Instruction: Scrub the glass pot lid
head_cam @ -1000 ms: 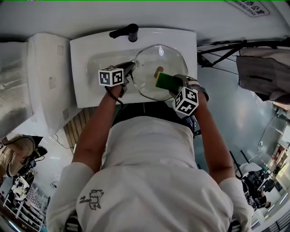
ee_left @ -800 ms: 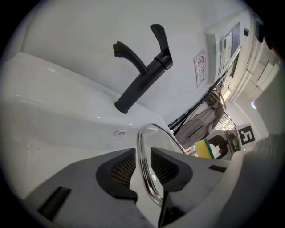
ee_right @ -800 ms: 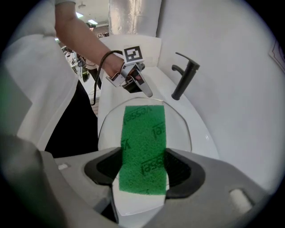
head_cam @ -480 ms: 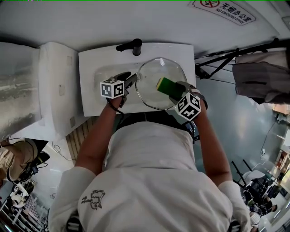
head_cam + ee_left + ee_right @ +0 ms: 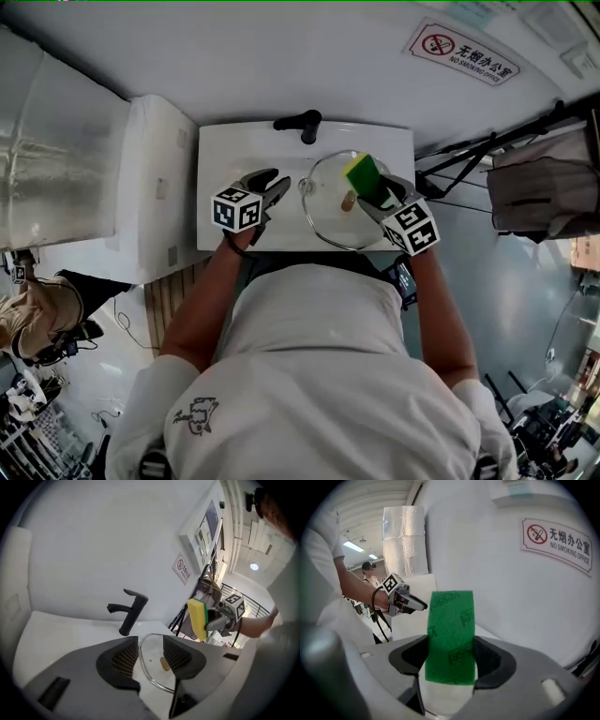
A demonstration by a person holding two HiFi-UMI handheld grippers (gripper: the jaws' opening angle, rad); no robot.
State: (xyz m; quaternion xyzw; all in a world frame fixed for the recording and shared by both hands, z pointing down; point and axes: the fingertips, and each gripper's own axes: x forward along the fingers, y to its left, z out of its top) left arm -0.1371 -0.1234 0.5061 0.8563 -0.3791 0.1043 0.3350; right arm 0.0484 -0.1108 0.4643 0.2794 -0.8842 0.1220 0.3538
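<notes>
The glass pot lid (image 5: 336, 214) lies in the white sink (image 5: 234, 159), its knob (image 5: 165, 663) facing up. My left gripper (image 5: 274, 190) hangs above the basin to the lid's left. Its jaws have just been opening and now stand open with nothing between them; in the left gripper view (image 5: 150, 644) the lid shows beyond the gap. My right gripper (image 5: 377, 194) is shut on a yellow and green sponge (image 5: 363, 176) and holds it upright, lifted above the lid. In the right gripper view the sponge's green face (image 5: 451, 634) fills the space between the jaws.
A black faucet (image 5: 302, 123) stands at the sink's back edge. A white cabinet (image 5: 155, 187) and a silver wrapped duct (image 5: 56, 159) are to the left. At the right, a black rack carries a grey bag (image 5: 544, 187). A no-smoking sign (image 5: 461, 52) hangs on the wall.
Both grippers have risen from the sink. The left one let go of the lid's rim and opened. The sponge came up off the glass, and the lid stayed in the basin.
</notes>
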